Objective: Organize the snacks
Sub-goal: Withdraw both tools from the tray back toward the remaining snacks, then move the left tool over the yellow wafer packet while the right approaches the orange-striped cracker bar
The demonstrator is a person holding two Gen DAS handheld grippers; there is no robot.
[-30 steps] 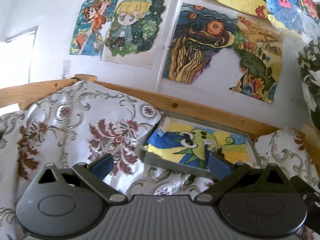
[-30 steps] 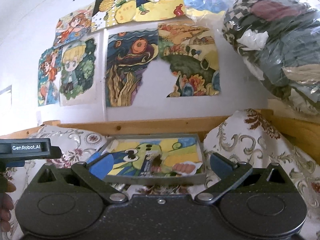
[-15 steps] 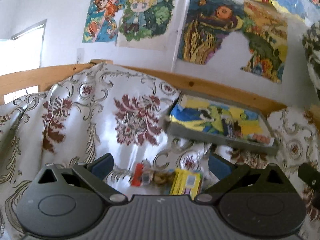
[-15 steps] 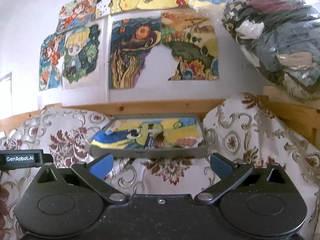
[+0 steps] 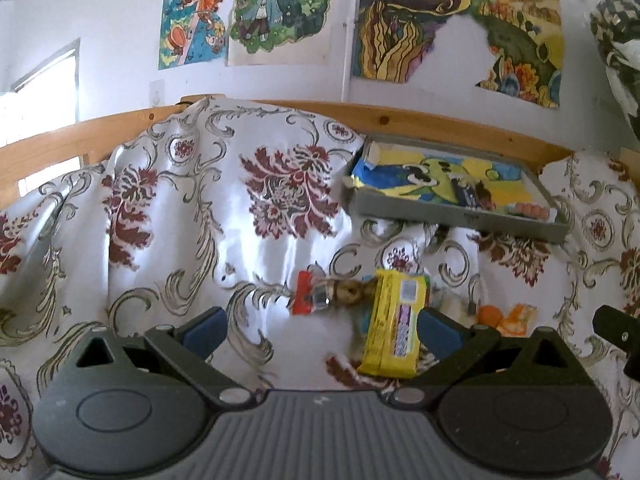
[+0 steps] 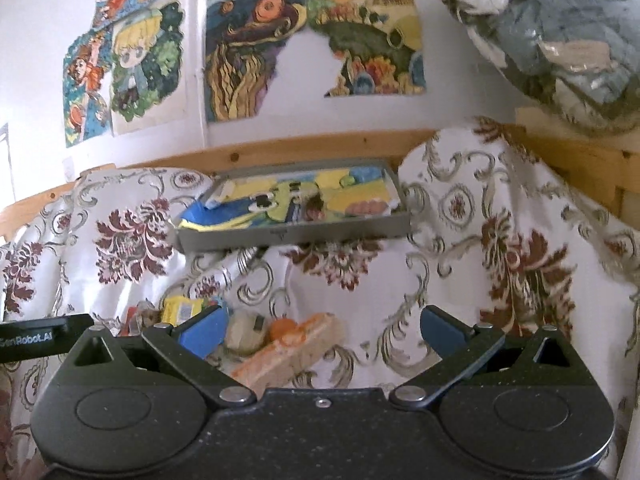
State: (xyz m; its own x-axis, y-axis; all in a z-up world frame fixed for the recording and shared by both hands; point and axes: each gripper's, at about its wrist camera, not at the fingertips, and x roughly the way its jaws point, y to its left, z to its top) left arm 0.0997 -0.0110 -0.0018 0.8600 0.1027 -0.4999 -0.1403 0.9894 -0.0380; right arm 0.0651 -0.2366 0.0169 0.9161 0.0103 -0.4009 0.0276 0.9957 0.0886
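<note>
I am at the reaching step: both my left tongs (image 5: 320, 326) and right tongs (image 6: 322, 330) gape wide and empty over the snacks (image 5: 394, 320) heaped below the grey tray (image 5: 452, 216), so next I must close on the yellow packet (image 5: 396, 326).

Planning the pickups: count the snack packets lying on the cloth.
5 visible: red packet, brown one, yellow packet, pale round packet, orange packet. Others may be hidden beneath.
</note>
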